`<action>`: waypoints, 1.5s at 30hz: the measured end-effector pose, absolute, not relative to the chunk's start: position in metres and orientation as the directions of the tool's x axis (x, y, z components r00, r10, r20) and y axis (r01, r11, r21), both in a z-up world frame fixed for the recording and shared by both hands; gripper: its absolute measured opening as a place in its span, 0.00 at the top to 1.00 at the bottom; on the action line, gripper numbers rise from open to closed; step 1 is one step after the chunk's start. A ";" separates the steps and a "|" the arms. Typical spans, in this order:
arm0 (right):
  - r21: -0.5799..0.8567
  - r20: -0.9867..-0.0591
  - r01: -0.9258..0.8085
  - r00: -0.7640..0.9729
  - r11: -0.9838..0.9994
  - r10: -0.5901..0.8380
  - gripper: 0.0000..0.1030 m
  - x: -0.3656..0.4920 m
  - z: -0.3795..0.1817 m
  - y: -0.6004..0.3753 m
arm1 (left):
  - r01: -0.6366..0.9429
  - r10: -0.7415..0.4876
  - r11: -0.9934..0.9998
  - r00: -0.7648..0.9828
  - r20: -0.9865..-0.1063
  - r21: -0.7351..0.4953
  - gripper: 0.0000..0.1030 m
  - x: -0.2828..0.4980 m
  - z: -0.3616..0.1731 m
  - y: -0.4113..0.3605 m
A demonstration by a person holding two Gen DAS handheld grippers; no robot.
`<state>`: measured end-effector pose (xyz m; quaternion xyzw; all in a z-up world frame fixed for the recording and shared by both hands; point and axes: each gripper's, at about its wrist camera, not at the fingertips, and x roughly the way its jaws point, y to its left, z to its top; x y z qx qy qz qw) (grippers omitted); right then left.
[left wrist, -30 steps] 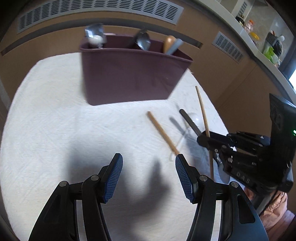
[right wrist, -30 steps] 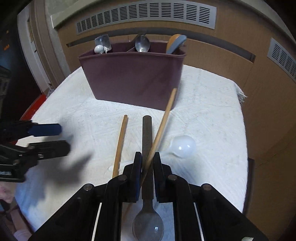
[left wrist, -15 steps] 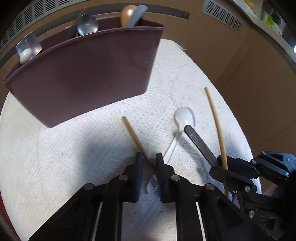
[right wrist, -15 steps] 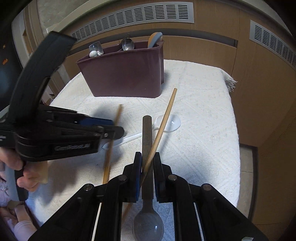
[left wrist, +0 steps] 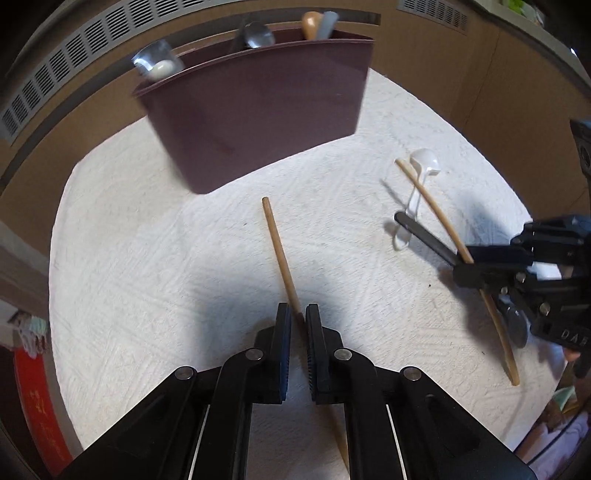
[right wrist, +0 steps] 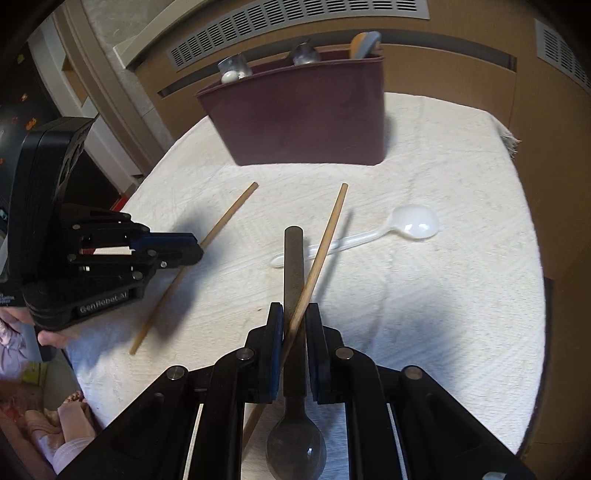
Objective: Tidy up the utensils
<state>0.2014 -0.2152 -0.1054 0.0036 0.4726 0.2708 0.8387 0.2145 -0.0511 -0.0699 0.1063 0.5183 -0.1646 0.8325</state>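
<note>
A maroon utensil holder (left wrist: 255,110) (right wrist: 303,118) stands at the back of the white cloth with several spoons in it. My left gripper (left wrist: 298,325) is shut on a wooden chopstick (left wrist: 280,251), which also shows in the right wrist view (right wrist: 207,243). My right gripper (right wrist: 293,325) is shut on a second wooden chopstick (right wrist: 325,236) together with a dark metal spoon (right wrist: 293,258), bowl toward the camera. A white plastic spoon (right wrist: 406,225) (left wrist: 421,173) lies on the cloth beyond the right gripper.
The white cloth (left wrist: 147,258) covers a small table whose edges drop off left and right. Wooden cabinet panels with vents (right wrist: 295,22) stand behind the holder. The right gripper's body (left wrist: 535,266) sits at the table's right side.
My left gripper closed on the chopstick and has lifted and turned it away from the white spoon. My right gripper keeps its hold on chopstick and spoon, shifted slightly.
</note>
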 end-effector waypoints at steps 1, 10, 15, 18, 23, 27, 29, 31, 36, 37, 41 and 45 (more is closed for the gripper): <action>0.254 -0.794 -0.457 0.405 0.852 0.454 0.90 0.200 -0.106 -0.212 | 0.373 -0.166 0.928 0.404 -0.899 -0.004 0.92 0.215 -0.072 -0.046; 0.213 -0.812 -0.480 0.397 0.851 0.428 0.88 0.197 -0.108 -0.199 | 0.302 -0.207 0.949 0.390 -0.897 -0.087 0.92 0.243 -0.074 -0.045; 0.230 -0.790 -0.464 0.424 0.855 0.442 0.88 0.201 -0.100 -0.202 | 0.283 -0.238 0.953 0.484 -0.842 -0.107 0.95 0.231 -0.063 -0.042; 0.248 -0.790 -0.441 0.424 0.862 0.444 0.88 0.211 -0.099 -0.200 | 0.256 -0.306 0.947 0.529 -0.791 -0.194 0.95 0.216 -0.047 -0.026; 0.272 -0.818 -0.388 0.389 0.881 0.424 0.87 0.231 -0.110 -0.194 | 0.251 -0.325 0.945 0.631 -0.705 -0.211 0.95 0.193 -0.026 -0.013; 0.281 -0.795 -0.378 0.423 0.882 0.434 0.94 0.226 -0.103 -0.197 | 0.249 -0.362 0.932 0.660 -0.658 -0.263 0.95 0.183 -0.009 0.000; 0.283 -0.776 -0.392 0.443 0.876 0.449 0.94 0.218 -0.092 -0.199 | 0.257 -0.369 0.929 0.670 -0.644 -0.265 0.95 0.179 -0.003 0.000; 0.272 -0.756 -0.401 0.474 0.875 0.452 0.94 0.209 -0.078 -0.202 | 0.255 -0.360 0.933 0.660 -0.660 -0.255 0.95 0.183 -0.006 -0.004; 0.266 -0.704 -0.403 0.539 0.876 0.462 0.94 0.198 -0.046 -0.211 | 0.220 -0.331 0.943 0.534 -0.778 -0.250 0.93 0.208 -0.036 -0.013; 0.270 -0.688 -0.404 0.554 0.874 0.469 0.94 0.196 -0.039 -0.213 | 0.219 -0.318 0.946 0.497 -0.807 -0.238 0.93 0.215 -0.043 -0.016; 0.283 -0.639 -0.412 0.593 0.866 0.491 0.94 0.189 -0.017 -0.224 | 0.216 -0.258 0.959 0.392 -0.883 -0.185 0.92 0.239 -0.064 -0.025; 0.282 -0.603 -0.429 0.617 0.858 0.506 0.94 0.188 -0.002 -0.226 | 0.225 -0.151 0.972 0.349 -0.925 -0.074 0.89 0.256 -0.077 -0.041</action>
